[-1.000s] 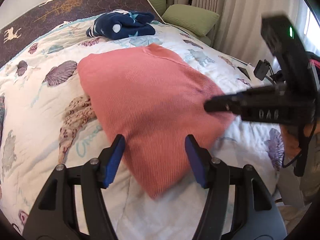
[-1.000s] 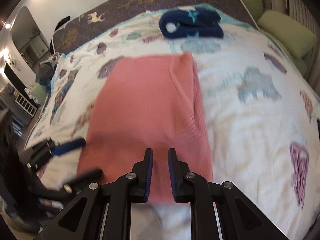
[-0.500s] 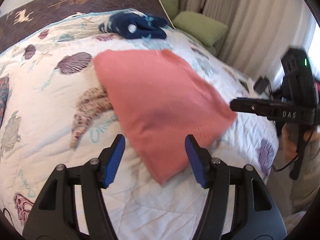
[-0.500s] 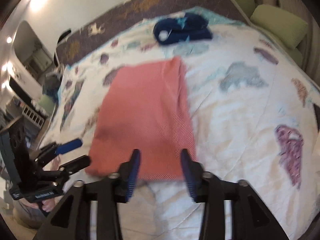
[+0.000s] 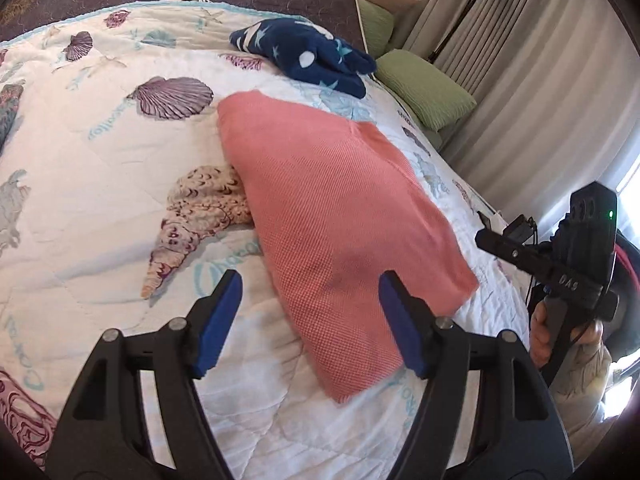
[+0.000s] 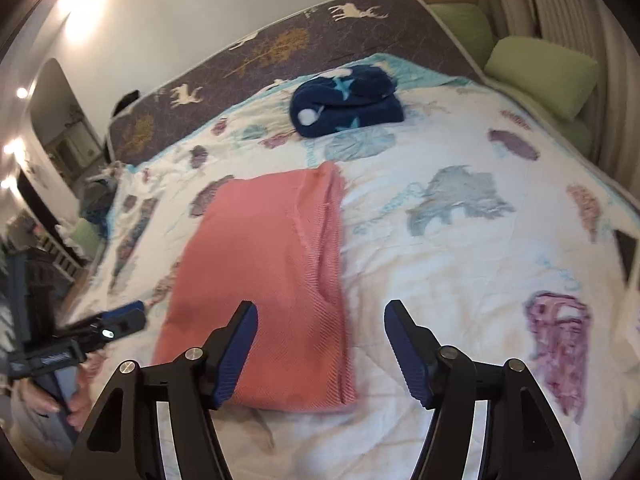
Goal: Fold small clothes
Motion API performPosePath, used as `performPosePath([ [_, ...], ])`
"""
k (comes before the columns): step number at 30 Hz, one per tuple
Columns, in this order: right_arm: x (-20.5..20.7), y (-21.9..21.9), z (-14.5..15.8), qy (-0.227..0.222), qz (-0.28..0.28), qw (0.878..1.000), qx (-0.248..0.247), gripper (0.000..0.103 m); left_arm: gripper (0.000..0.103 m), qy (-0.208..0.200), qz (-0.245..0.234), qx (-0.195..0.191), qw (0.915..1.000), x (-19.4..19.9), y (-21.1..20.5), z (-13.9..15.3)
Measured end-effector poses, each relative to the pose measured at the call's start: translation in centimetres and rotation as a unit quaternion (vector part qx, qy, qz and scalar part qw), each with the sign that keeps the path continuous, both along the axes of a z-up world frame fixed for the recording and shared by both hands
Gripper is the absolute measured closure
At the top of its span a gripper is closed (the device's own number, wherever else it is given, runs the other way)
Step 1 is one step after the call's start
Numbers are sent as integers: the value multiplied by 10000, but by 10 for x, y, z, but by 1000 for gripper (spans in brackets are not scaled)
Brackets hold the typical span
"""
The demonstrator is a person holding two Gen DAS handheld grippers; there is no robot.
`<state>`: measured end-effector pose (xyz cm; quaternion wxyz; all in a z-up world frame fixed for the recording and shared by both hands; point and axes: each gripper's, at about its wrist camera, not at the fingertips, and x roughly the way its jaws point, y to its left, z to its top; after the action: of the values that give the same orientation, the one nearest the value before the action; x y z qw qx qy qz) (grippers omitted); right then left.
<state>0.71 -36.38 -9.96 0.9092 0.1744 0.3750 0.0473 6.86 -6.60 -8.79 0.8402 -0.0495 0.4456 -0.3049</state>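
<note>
Pink garment [image 6: 264, 280] folded flat at frame centre on bed [image 6: 460, 280]; navy one [image 6: 344, 104] bundled above. Both jaws just spread, gripping nothing; further folding perhaps left.

The folded garment [image 6: 272, 280] lies flat on the quilt [image 6: 460, 272], near the bed's front edge. From the garment, the bundled blanket [image 6: 344, 104] sits at twelve o'clock, well apart, close to the headboard [image 6: 280, 48] behind it. Two pillows [image 6: 540, 76] lie off the bed's side at about two o'clock, with curtains [image 5: 540, 112] behind them and a floor lamp [image 5: 472, 8] standing between. The right gripper [image 6: 320, 350] hovers at six o'clock over the garment's near edge, jaws apart and touching nothing. The left gripper [image 5: 310, 322] hangs at the garment's eight o'clock corner, jaws likewise apart, cloth below them.
</note>
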Motion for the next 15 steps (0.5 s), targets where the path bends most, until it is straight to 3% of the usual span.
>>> performPosePath([
  [6, 29, 0, -15, 279, 430, 9976, 457, 36, 32, -187, -6, 95, 9998, 10, -9, -4],
  [12, 54, 4, -32, 633, 702, 9949, 365, 36, 32, 531, -53, -128, 9985, 39, -17, -24],
  [15, 60, 5, -35, 617, 786, 9945, 323, 36, 32, 539, -88, -217, 9983, 46, -19, -29],
])
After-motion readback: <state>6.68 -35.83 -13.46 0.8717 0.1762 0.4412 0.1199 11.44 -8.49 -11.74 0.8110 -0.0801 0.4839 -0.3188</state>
